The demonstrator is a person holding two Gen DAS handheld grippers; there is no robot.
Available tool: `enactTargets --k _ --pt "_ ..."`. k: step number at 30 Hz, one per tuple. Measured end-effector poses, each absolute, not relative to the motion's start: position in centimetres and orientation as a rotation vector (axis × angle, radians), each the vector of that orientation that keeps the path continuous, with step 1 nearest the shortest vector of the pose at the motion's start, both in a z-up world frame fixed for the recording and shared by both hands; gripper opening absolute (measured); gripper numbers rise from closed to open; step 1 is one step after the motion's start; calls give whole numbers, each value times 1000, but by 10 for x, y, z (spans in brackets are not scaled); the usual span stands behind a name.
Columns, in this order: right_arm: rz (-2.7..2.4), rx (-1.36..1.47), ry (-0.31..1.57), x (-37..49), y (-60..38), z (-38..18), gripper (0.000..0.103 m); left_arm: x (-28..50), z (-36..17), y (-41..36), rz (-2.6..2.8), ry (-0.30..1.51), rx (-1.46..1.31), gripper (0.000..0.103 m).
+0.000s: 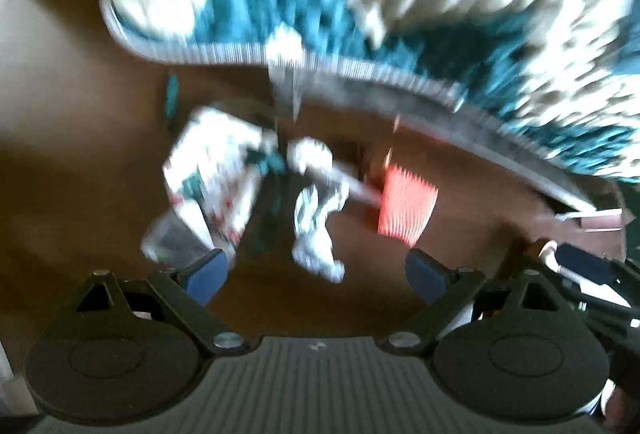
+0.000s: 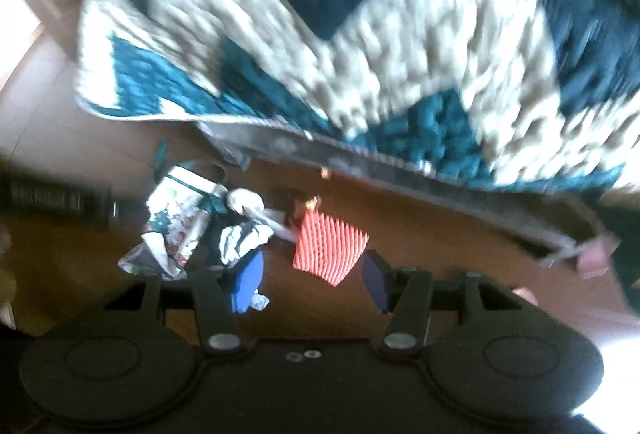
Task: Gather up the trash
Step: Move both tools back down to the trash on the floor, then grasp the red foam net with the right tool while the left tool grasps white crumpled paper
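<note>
Tool (image 1: pixel 316 274) gapes over crumpled, perhaps paper, wrappers (image 1: pixel 212 174).

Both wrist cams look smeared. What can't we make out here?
- Printed white wrapper: left view, print unreadable, motion blur.
- Crumpled white piece: right view, lower part behind the right gripper finger.
- Red ribbed item: identity unclear, blur.
- Bed: cut off by frame edge.

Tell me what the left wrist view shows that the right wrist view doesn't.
Only the left wrist view: the right tool at its right edge. Only the right wrist view: the left tool's dark ribbed body at the left edge, and pale floor tiles. Both: the teal-and-white quilt, the printed bag, crumpled wrappers, the red striped piece, brown floor.
</note>
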State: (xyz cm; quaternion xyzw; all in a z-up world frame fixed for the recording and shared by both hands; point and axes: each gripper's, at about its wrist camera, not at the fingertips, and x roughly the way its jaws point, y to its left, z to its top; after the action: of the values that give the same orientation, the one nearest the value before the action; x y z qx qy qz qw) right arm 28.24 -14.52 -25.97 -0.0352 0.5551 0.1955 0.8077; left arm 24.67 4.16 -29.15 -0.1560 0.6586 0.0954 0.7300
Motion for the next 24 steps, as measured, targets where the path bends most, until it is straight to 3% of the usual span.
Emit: enactTargets --k 11,24 --pt "361 -28 1385 332 -121 -374 54 267 -420 38 236 1659 -329 96" --pt "332 9 1504 363 -94 -465 54 281 -499 24 178 1694 -299 93"
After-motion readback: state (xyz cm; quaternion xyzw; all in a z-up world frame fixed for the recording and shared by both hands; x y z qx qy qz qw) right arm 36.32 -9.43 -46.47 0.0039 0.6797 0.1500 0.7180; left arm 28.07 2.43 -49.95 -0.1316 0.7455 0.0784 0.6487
